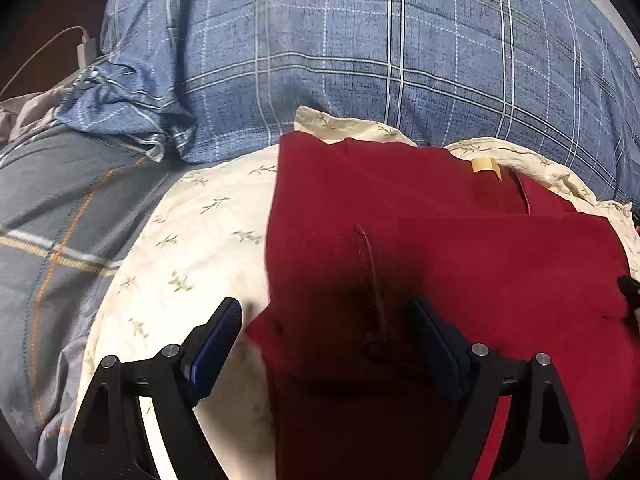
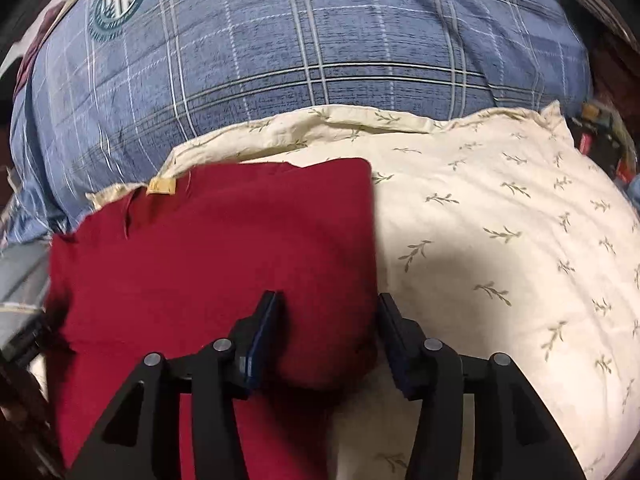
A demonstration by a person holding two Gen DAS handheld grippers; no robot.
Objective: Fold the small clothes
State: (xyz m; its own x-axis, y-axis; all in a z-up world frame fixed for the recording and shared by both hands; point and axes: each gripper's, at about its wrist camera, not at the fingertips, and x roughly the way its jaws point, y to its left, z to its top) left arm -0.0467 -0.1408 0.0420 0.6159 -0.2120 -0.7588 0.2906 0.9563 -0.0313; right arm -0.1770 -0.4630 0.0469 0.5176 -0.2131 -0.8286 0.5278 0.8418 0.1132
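Lying folded on a cream pillow with a small green sprig print, dark red knit garment, tan label showing at its far edge around eleven o'clock in the right wrist view. Resting behind both, at twelve o'clock, a large blue plaid pillow bearing a round green-and-white crest at ten o'clock. Hovering low over the garment's right edge, right gripper, jaws standing about half open, one finger over the red cloth and the other just past the edge above the cream pillow, pads pressing on nothing and no cloth pinched between them. Hovering over the garment's near left part in the left wrist view, left gripper, jaws spread wide, left finger above the cream pillow and right finger above the red cloth, a stitched seam running between them at six o'clock, nothing gripped. Showing at nine o'clock in that view, grey plaid bedding with orange and white lines, and at ten o'clock a white charger with cable lying beside the blue plaid pillow. Showing the tan label at one o'clock.
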